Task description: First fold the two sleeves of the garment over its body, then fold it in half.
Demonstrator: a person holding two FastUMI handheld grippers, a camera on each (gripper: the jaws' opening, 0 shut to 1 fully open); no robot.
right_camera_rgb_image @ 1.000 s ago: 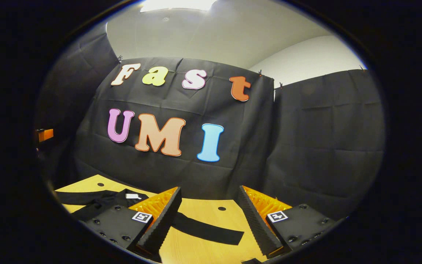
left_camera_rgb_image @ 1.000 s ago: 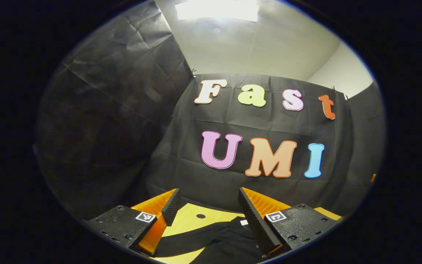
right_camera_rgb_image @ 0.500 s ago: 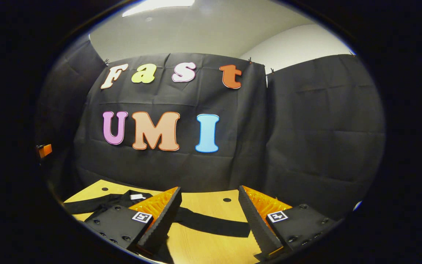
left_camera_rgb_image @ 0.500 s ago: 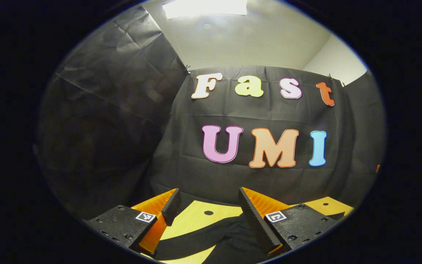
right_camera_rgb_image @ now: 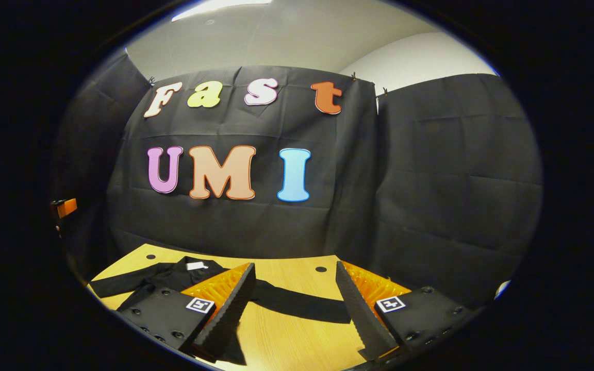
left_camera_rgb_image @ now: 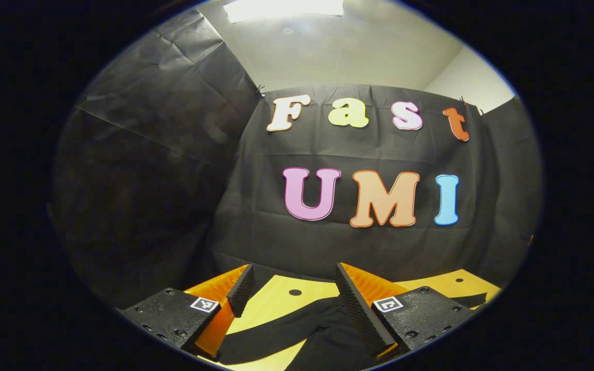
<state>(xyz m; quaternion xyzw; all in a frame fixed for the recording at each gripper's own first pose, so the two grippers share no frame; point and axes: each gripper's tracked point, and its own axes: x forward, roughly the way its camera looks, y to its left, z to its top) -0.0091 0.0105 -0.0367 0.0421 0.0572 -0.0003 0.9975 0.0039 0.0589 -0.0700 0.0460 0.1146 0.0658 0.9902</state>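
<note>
The left gripper (left_camera_rgb_image: 293,301) hangs above the table with its 2 fingers spread wide and nothing between them; the right gripper (right_camera_rgb_image: 293,299) is likewise wide apart and empty, also off the surface. The black long-sleeved cloth garment (right_camera_rgb_image: 173,275) lies flat on the pale yellow wooden table (right_camera_rgb_image: 297,340), sleeves stretched out to either side; 1 sleeve (right_camera_rgb_image: 297,308) runs across between the right gripper's fingers, the other sleeve (left_camera_rgb_image: 271,335) below the left gripper's.

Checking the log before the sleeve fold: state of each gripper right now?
Left gripper: open, holding nothing, above the black garment.
Right gripper: open, holding nothing, over a spread sleeve.
</note>
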